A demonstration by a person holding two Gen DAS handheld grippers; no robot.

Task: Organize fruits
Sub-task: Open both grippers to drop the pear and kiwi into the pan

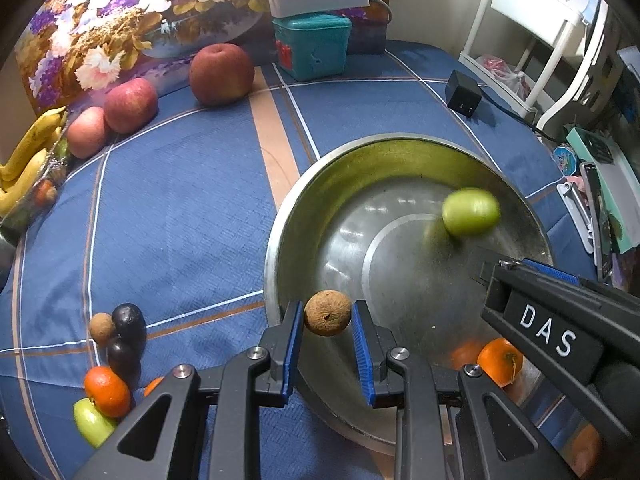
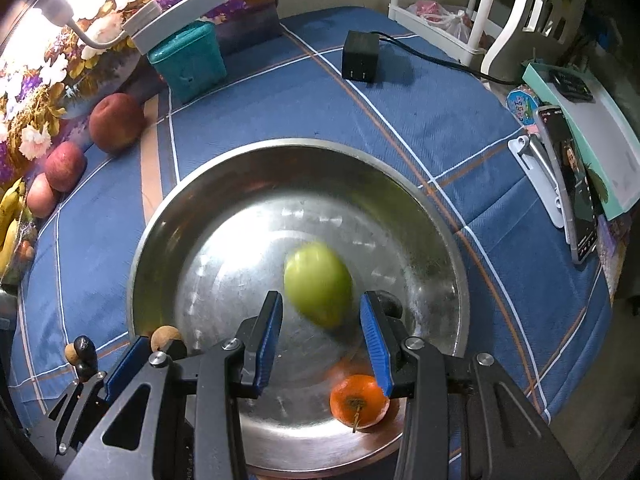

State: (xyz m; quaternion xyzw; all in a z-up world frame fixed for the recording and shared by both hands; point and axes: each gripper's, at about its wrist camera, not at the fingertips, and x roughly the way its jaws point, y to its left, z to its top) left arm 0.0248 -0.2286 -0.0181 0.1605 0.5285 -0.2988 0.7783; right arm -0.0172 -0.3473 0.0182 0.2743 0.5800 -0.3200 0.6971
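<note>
A small brown longan point(image 1: 328, 313) sits pinched between the blue pads of the left claw point(image 1: 326, 322), nearly closed on it, held just over the near rim of the steel basin point(image 1: 280, 224). Beyond it, inside the basin, a green fruit point(image 1: 471, 211) shows motion blur and looks to be loose; in the right wrist view the same green fruit point(image 2: 318, 282) lies just ahead of the right claw point(image 2: 320, 344), whose pads stand partly apart with nothing between them. A tangerine point(image 2: 359, 400) rests in the basin beneath the right pad.

The risks, as a judgement: the longan is round and held only at its sides, so it may slip and fall outside the rim onto the blue cloth on the bench point(image 1: 180, 220). Released from height, it could bounce off the metal. The two claws hang close together over the basin and might collide. To the left claw's left, more small fruit point(image 1: 116, 344) waits.
</note>
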